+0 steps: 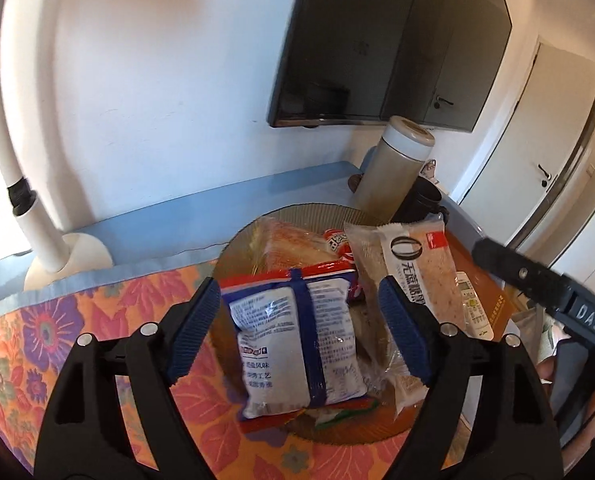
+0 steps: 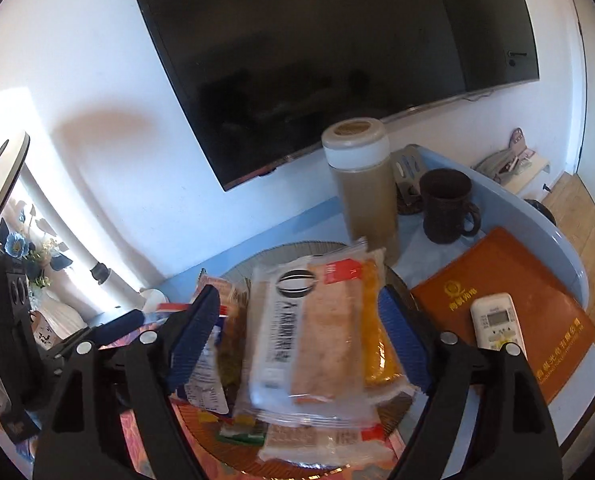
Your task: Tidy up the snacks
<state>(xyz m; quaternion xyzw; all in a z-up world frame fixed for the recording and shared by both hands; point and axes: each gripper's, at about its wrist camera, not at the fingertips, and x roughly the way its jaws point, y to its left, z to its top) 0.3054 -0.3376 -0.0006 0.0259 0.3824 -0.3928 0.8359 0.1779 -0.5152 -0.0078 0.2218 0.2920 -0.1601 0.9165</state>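
Observation:
A ribbed glass plate on the floral cloth holds several snack packets. My left gripper hangs open over it. A blue, white and red packet lies between its blue pads with a gap on each side. A white bread packet leans at the plate's right. In the right wrist view my right gripper is open around that blurred white bread packet, and a yellow packet lies close to the right pad. The other gripper's finger shows in each view, the right one's and the left one's.
A tall bottle with a white cap and a dark mug stand behind the plate. An orange booklet with a white remote lies to the right. A TV hangs on the wall. A white lamp base stands at the left.

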